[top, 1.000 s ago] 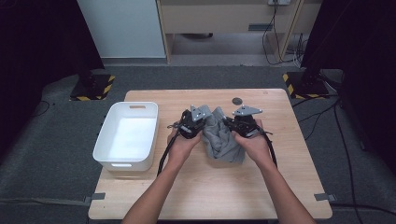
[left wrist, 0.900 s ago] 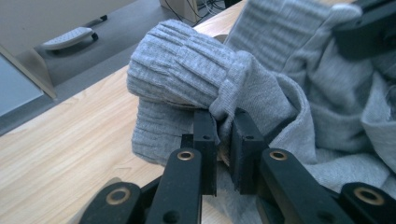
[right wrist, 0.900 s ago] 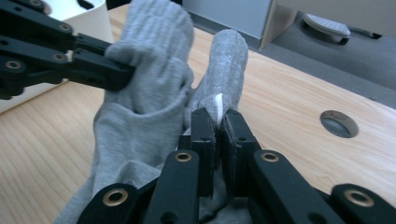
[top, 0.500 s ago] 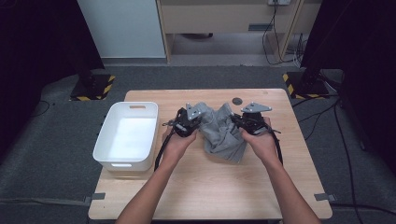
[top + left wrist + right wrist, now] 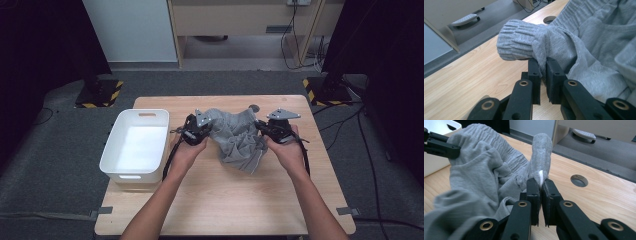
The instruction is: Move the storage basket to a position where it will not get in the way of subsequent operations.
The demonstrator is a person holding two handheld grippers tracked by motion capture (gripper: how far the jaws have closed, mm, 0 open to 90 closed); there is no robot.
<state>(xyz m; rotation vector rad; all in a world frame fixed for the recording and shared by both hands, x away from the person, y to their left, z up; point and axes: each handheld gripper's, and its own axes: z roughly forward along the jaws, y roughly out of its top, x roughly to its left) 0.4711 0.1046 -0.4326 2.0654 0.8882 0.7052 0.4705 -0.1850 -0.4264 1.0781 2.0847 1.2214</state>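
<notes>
A grey knit garment (image 5: 235,137) hangs bunched between both grippers above the middle of the wooden table (image 5: 215,200). My left gripper (image 5: 202,125) is shut on the cloth just behind a ribbed cuff (image 5: 516,41); its jaws pinch a fold in the left gripper view (image 5: 543,72). My right gripper (image 5: 265,131) is shut on another edge of the garment (image 5: 540,157), where a small white tag shows between the jaws (image 5: 540,187). The cloth's lower part rests on the table.
A white plastic bin (image 5: 136,145) stands at the table's left side, close to my left hand. A round hole (image 5: 254,107) is set in the tabletop near the far edge. Black-and-yellow weighted bases (image 5: 100,95) sit on the floor beyond.
My two hands have moved apart, the right one going rightward, so the garment is stretched wider between them. Both grips stay the same.
</notes>
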